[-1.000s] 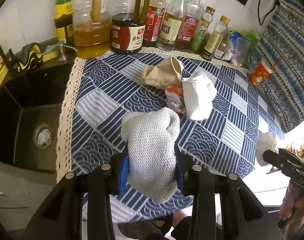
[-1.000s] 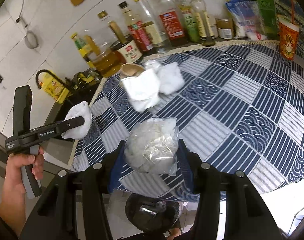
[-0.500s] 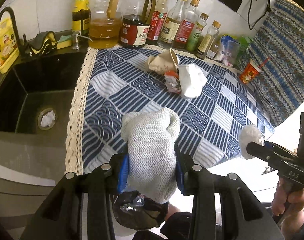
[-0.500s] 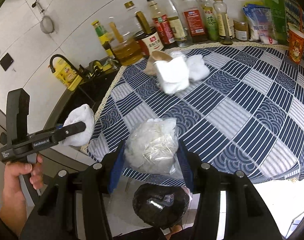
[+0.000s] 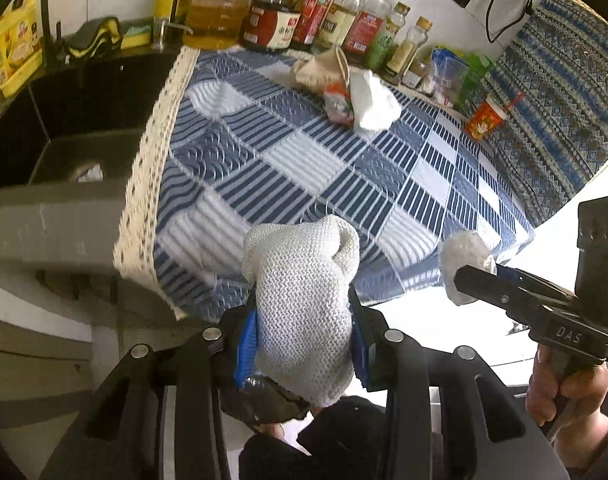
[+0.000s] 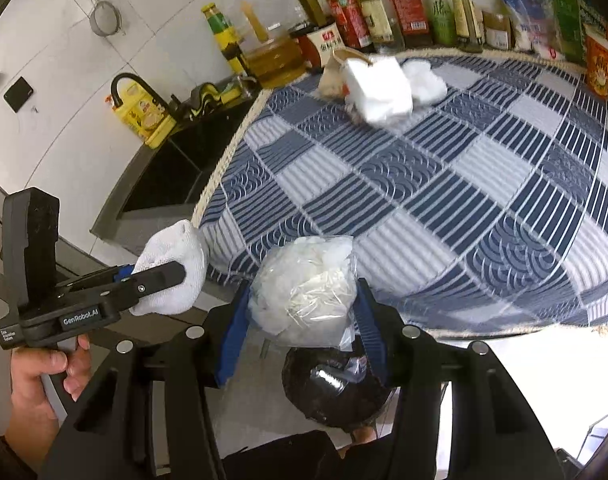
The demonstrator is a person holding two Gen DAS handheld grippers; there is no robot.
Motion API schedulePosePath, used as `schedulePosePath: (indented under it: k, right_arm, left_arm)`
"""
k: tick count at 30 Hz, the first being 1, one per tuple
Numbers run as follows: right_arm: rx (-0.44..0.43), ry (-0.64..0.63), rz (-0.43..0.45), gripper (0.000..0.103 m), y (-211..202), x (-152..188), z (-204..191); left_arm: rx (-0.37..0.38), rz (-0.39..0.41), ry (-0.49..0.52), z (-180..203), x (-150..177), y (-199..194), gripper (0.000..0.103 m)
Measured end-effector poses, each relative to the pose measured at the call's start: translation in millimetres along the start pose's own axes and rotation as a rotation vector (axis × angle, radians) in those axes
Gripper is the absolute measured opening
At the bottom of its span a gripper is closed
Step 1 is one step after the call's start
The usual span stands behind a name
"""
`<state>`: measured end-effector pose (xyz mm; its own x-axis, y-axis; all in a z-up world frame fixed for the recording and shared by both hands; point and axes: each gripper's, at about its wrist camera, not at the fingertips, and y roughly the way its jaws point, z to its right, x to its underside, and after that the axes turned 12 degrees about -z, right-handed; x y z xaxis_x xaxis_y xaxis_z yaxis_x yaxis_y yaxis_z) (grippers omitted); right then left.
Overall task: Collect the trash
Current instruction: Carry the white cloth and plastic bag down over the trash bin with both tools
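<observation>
Gripping a knitted white cloth (image 5: pixel 304 312), the "GenRobot.AI" left claw (image 5: pixel 304 344) mirrors the right claw (image 6: pixel 304 320) clamping a plastic bag (image 6: pixel 304 288).

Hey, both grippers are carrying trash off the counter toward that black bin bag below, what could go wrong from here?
1. The left gripper clamps only the lower part of the white knitted glove; its loose top could snag or slip out.
2. The right gripper squeezes a slippery clear plastic bag, which might slide free before it is over the black bin bag.
3. The bin's opening looks narrow, so two drops together may miss.
</observation>
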<state>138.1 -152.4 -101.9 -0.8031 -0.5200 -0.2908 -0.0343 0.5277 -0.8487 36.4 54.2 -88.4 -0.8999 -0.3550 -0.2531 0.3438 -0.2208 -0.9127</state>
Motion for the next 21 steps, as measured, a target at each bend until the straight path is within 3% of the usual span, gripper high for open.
schedulePosePath:
  k: [21]
  right_arm:
    - [-0.043, 0.14, -0.256, 0.052, 104.9, 57.1, 33.0]
  left_arm:
    - [0.031, -0.241, -0.134, -37.6, 72.2, 96.6, 0.036]
